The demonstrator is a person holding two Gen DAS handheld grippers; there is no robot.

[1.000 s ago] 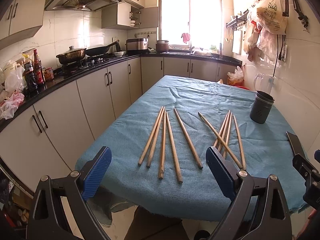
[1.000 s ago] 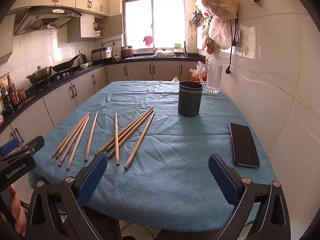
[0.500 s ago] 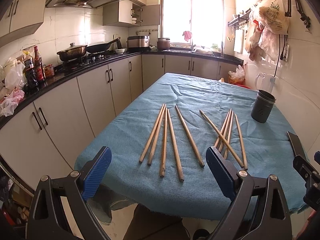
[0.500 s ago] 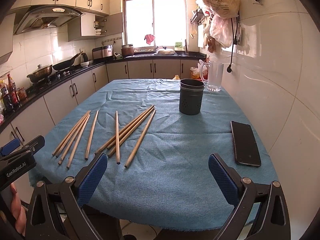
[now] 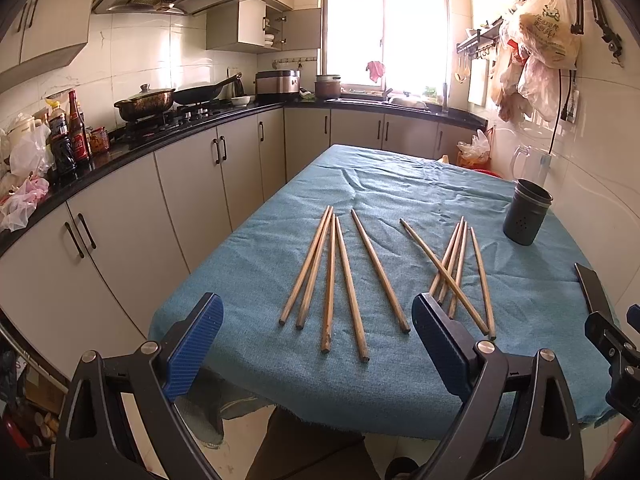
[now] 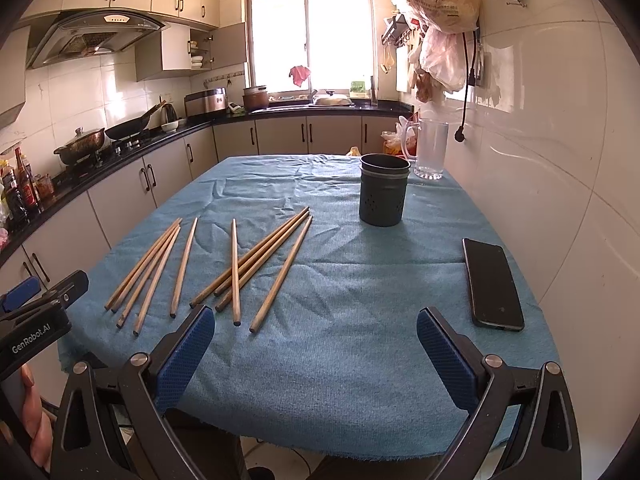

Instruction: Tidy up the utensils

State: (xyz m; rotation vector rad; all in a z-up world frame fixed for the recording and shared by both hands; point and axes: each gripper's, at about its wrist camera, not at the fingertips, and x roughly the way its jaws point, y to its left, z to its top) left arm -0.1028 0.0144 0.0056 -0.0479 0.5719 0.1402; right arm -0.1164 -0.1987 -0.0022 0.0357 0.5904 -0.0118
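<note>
Several wooden chopsticks lie loose on the blue tablecloth (image 5: pixel 400 176), a left bunch (image 5: pixel 332 272) and a crossed right bunch (image 5: pixel 460 268). The right wrist view shows the same left bunch (image 6: pixel 152 268) and right bunch (image 6: pixel 264 260). A dark perforated utensil holder (image 5: pixel 526 218) (image 6: pixel 384 192) stands upright and apart, further back to the right. My left gripper (image 5: pixel 316 308) hovers open at the table's near edge, nothing between its fingers. My right gripper (image 6: pixel 315 318) is open too, holding nothing, with the chopsticks ahead to its left.
A black phone (image 6: pixel 492 280) lies flat on the cloth near the right wall. A glass pitcher (image 6: pixel 430 152) stands behind the holder. Kitchen cabinets and a counter run along the left. A hand holds the left gripper's body (image 6: pixel 40 312).
Both views have drifted only slightly. Nothing on the table has moved, and both grippers stay open.
</note>
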